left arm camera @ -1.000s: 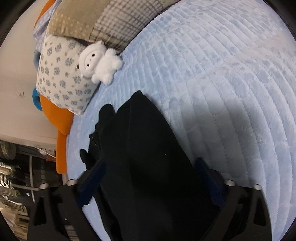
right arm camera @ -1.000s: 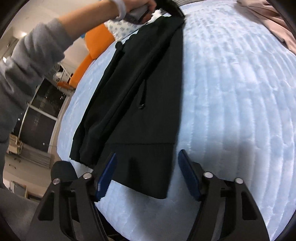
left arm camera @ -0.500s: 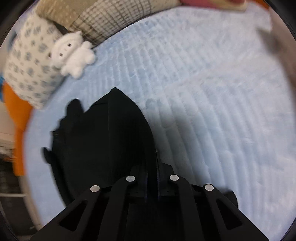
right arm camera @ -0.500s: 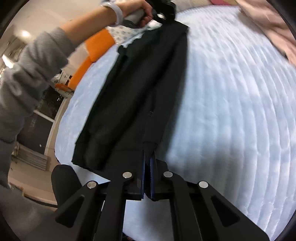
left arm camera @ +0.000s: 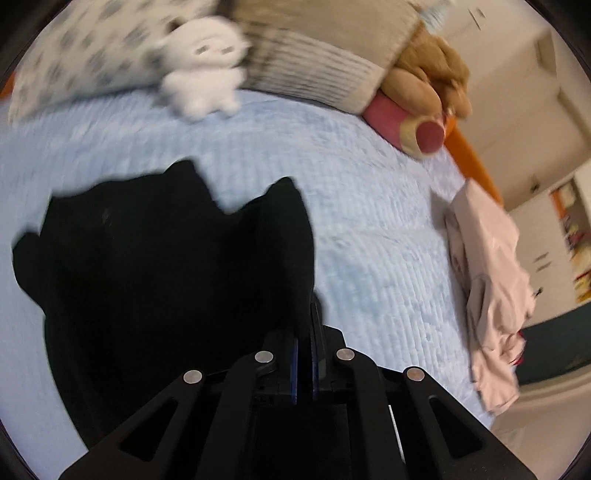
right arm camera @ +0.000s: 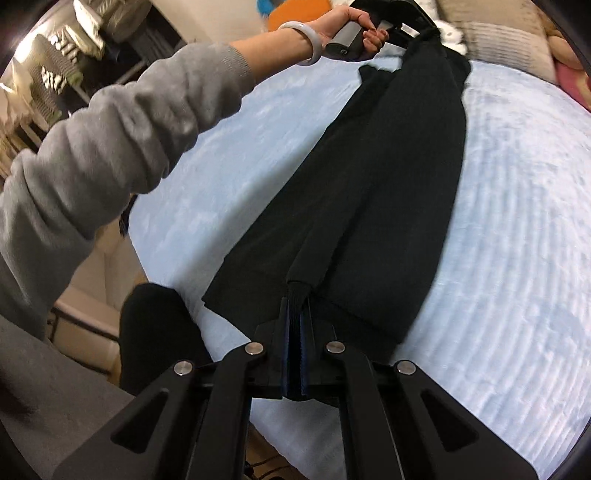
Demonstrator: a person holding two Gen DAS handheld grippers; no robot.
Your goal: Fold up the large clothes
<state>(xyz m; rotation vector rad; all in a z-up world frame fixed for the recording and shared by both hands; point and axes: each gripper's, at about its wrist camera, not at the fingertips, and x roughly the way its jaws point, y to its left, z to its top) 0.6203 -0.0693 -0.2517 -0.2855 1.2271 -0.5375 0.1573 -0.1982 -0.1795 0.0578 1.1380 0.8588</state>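
Left wrist view shows one black garment [left arm camera: 155, 266] lying on the one pale blue quilted bedspread [left arm camera: 369, 229], with the left gripper [left arm camera: 304, 354] pinched tight on a raised fold of its cloth, the two blue pads pressed against the fabric. Beyond the garment from the gripper sit two pillows, a flower-print one [left arm camera: 81, 62] and a beige checked one [left arm camera: 314, 62], with one white plush toy [left arm camera: 205, 70] leaning between them. To the right of the checked pillow lies one brown plush toy [left arm camera: 428, 85], and well apart from the black garment, at the bed's right edge, lies one pink garment [left arm camera: 487, 288]. In the right wrist view the same black garment [right arm camera: 369, 192] stretches long across the bedspread [right arm camera: 517, 221], its near hem clamped in the right gripper [right arm camera: 295, 354], whose jaws are shut on the cloth; at its far end the left hand [right arm camera: 351, 26] in a grey sleeve [right arm camera: 110, 147] holds the other tool's handle. A second ago both pairs of jaws stood wide open over the garment; half a second ago they had closed. Since then the left view has swung right, bringing the brown toy and pink garment into sight, and the garment is pulled straighter.
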